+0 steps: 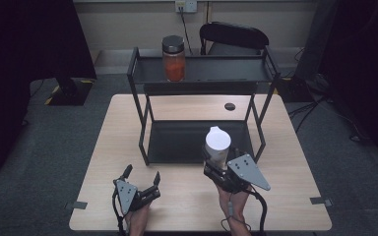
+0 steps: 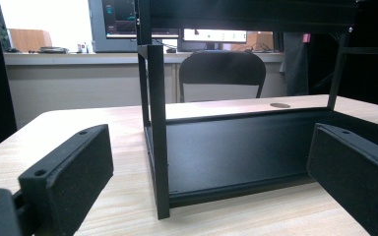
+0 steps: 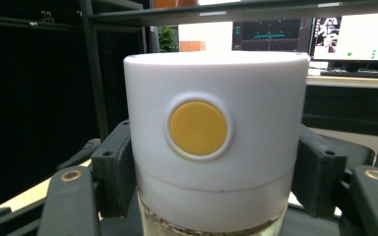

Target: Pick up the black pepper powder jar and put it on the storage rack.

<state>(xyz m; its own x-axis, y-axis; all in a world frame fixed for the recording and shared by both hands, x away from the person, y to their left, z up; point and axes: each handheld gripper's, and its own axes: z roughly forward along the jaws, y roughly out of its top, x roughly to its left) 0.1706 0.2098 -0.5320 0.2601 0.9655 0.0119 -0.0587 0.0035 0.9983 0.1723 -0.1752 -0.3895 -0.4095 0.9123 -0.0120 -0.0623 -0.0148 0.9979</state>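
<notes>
Item: white-lidded jar [image 1: 217,146], clamped by our right gripper [image 1: 215,166] at the front edge of the rack's lower shelf [image 1: 177,142]. Left gripper [image 1: 141,181]: spread wide, empty, near the table's [image 1: 295,162] front-left corner. Risk: the lid clipping the upper shelf [image 1: 211,70], twisting the jar loose.

Matt black metal rack [image 1: 202,73] on pale wood-grain table [image 1: 285,162]; jar's smooth white plastic lid [image 3: 216,132].

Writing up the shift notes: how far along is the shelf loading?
Done: the orange-filled jar stands on the rack's top shelf. In hand: the right gripper is clamped on the white-lidded jar, in front of the bottom shelf. Left: setting it on the rack, probably. The left gripper rests open on the table.
</notes>
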